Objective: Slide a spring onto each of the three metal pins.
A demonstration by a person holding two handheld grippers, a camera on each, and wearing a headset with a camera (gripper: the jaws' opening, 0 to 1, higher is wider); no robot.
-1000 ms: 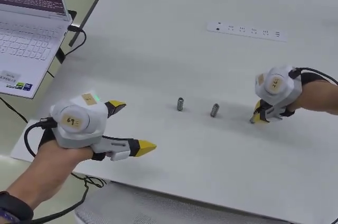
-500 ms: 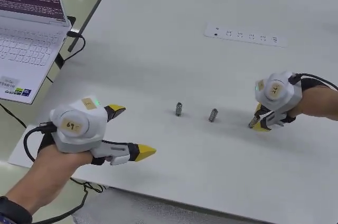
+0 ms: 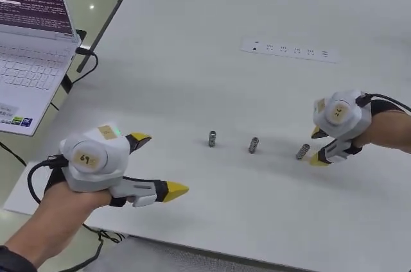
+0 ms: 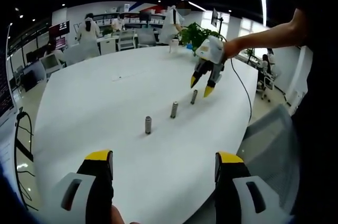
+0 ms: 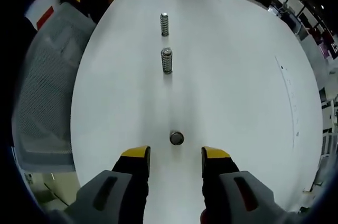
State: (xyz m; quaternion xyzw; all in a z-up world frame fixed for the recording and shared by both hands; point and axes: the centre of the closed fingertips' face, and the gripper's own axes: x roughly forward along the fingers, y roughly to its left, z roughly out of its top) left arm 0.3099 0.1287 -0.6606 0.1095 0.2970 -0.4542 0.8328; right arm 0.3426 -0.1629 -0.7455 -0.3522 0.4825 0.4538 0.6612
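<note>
While the yellow-tipped left gripper [image 3: 160,163] and right gripper [image 3: 316,147] hang parted and empty, the coiled steel spring [image 3: 302,151], standing on the white table [image 3: 192,60] just beside the right gripper, looks light, compressible, best pinched mid-coil.

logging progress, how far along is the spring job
All three look done: the first spring, middle spring and third spring each stand upright on the table. Nothing is in hand: the right gripper is open beside the third spring, the left gripper open and clear. Nothing obvious is left.
</note>
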